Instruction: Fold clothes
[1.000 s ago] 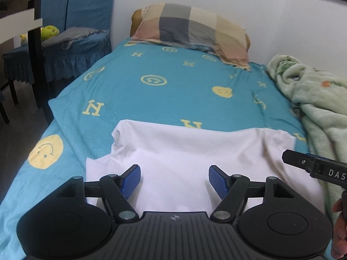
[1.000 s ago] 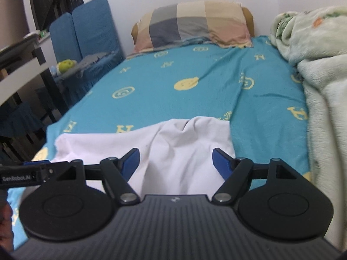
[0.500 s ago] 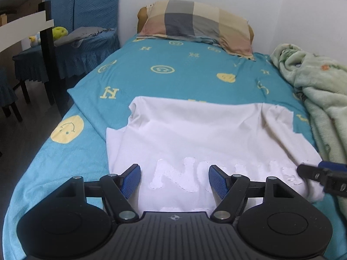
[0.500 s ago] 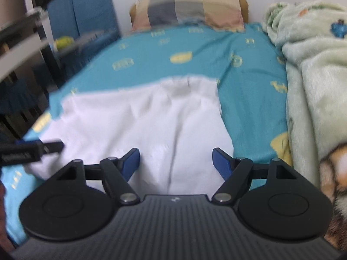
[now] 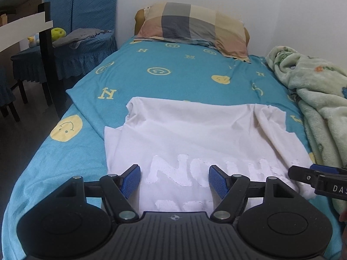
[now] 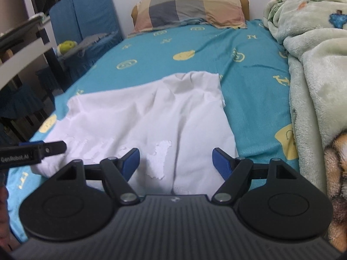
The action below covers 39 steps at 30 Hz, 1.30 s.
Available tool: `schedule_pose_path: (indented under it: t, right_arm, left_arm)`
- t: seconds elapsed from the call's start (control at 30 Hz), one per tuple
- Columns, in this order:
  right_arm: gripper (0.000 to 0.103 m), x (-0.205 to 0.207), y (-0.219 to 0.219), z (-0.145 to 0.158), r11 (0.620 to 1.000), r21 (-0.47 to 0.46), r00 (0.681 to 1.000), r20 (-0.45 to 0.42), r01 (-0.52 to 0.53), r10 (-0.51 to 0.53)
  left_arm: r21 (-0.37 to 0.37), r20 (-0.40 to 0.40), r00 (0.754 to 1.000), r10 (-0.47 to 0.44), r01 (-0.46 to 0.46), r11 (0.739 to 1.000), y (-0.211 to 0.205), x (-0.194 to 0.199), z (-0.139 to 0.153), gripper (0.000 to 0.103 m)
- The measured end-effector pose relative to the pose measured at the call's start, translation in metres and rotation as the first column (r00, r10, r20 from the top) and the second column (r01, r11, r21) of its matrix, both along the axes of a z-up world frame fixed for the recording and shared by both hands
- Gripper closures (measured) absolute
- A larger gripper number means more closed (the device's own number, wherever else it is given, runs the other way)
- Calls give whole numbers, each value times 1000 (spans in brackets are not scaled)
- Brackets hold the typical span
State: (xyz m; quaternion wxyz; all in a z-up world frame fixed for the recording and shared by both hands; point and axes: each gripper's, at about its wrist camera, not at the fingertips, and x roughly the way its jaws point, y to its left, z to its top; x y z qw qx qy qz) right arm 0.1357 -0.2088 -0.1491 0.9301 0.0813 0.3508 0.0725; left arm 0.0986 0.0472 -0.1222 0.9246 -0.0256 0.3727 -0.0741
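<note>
A white T-shirt (image 5: 190, 134) with raised white lettering lies spread on the blue bed sheet (image 5: 173, 78), with folds bunched along its far right side. It also shows in the right wrist view (image 6: 151, 117). My left gripper (image 5: 174, 181) is open and empty, above the shirt's near left part. My right gripper (image 6: 175, 162) is open and empty, above the shirt's near right part. Each gripper's finger shows at the side of the other's view: the right one (image 5: 314, 176) and the left one (image 6: 43, 149).
A checked pillow (image 5: 195, 28) lies at the head of the bed. A pale green fleece blanket (image 5: 321, 99) is heaped along the right side. A blue-covered chair (image 5: 82, 32) and a dark table leg (image 5: 46, 54) stand left of the bed.
Both grippers have drawn back toward the foot of the bed, so more of the shirt and its lettering shows. Both stay open.
</note>
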Motion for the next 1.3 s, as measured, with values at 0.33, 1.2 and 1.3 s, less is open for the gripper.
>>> schedule_pose_path:
  t: [0.33,1.2,1.3]
  right_arm:
    - [27,-16,-16,12,981,181,997,-24,73,-70]
    - [26,-11,-63,-81,399,758,857,-469,515,-214]
    - [26,-3,-67,-83,397,763,860,-456,510,-230]
  left_arm:
    - [-165,-53,999,2,-11,986,5,-24,13,25]
    - [-716,-523,838,156,-531,454,82,1,-79,20]
    - [-731,-517,837,180,-541,417,88,11,-84,26]
